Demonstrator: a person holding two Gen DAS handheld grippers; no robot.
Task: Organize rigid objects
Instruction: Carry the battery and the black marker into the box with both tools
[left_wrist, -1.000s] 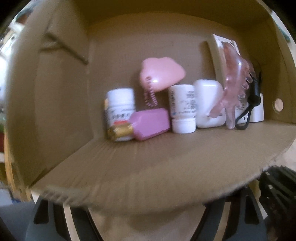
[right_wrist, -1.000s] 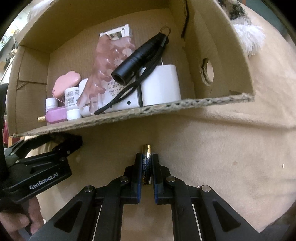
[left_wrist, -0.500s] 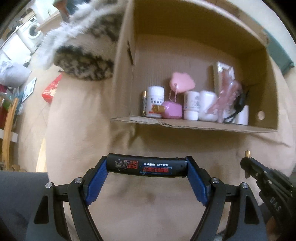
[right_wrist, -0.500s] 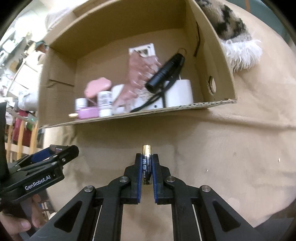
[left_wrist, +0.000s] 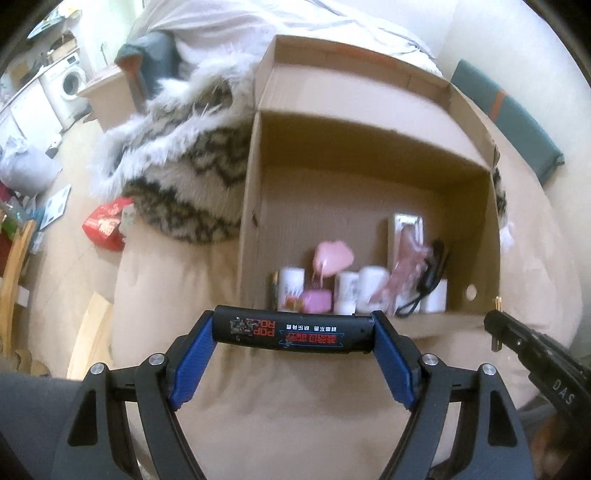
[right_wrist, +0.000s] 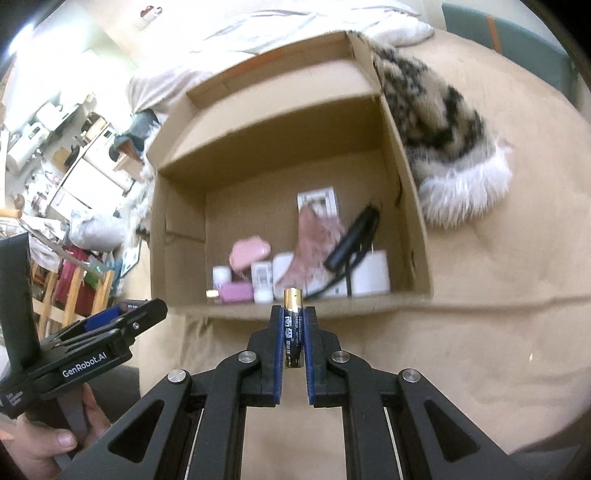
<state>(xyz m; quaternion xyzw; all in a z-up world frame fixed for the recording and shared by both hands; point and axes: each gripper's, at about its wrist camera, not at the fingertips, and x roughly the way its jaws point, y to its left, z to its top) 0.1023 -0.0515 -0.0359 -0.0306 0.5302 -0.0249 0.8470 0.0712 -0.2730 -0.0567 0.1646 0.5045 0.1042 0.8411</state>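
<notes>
My left gripper (left_wrist: 293, 334) is shut lengthwise on a black lighter (left_wrist: 293, 331) with red print, held crosswise between the blue pads. My right gripper (right_wrist: 293, 332) is shut on a small battery (right_wrist: 293, 325) that stands upright between its pads, gold tip up. Both hang above the tan bedding, in front of an open cardboard box (left_wrist: 491, 236) (right_wrist: 406, 206). Along the box's near wall stand white bottles (left_wrist: 291, 286), pink cases (left_wrist: 332, 254) (right_wrist: 249, 251), a pink comb (right_wrist: 314, 240), a black flashlight (right_wrist: 351, 240) and a white charger (right_wrist: 369, 273).
A furry patterned blanket (left_wrist: 177, 173) (right_wrist: 443, 122) lies against the box's far side. A red packet (left_wrist: 105, 223) lies on the bed at left. The other gripper shows at each view's edge (left_wrist: 535, 358) (right_wrist: 92, 347), with a hand (right_wrist: 40, 443) below it.
Both grippers have risen and pulled back from the box, so the whole box is seen from above. The lighter came into the left wrist view. The grips are unchanged.
</notes>
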